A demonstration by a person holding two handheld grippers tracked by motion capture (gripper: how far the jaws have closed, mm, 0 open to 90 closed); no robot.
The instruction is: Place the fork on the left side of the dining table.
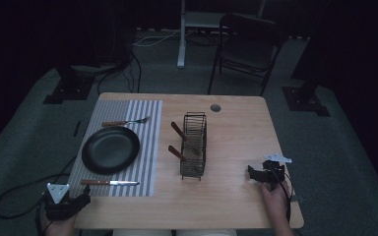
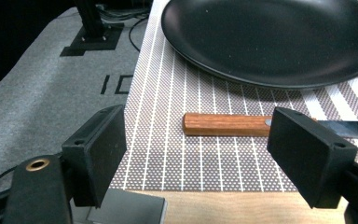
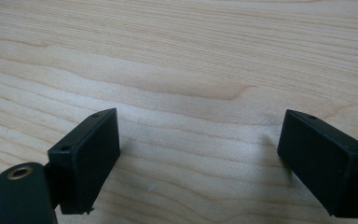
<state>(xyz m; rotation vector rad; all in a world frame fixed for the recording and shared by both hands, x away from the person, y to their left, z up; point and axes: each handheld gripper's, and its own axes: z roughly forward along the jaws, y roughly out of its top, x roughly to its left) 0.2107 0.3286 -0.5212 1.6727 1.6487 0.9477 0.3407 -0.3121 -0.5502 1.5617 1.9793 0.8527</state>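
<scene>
Left gripper [image 2: 196, 154] fingers apart, short of the knife [image 2: 228, 124].
Right gripper [image 3: 200, 163] fingers also spread, empty, over bare tabletop [image 3: 191, 56]; the knife lies beside the plate [image 2: 270, 37].

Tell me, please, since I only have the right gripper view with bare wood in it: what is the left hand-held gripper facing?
Observer: The left hand-held gripper stands open at the table's near left corner, facing a wooden-handled knife on the striped placemat.
Operator: Is anything beyond the knife?
Observer: A black plate lies just past it.
Operator: Where am I?
Observer: Your right hand-held gripper sits open near the table's right edge, apart from the wire rack.
</scene>
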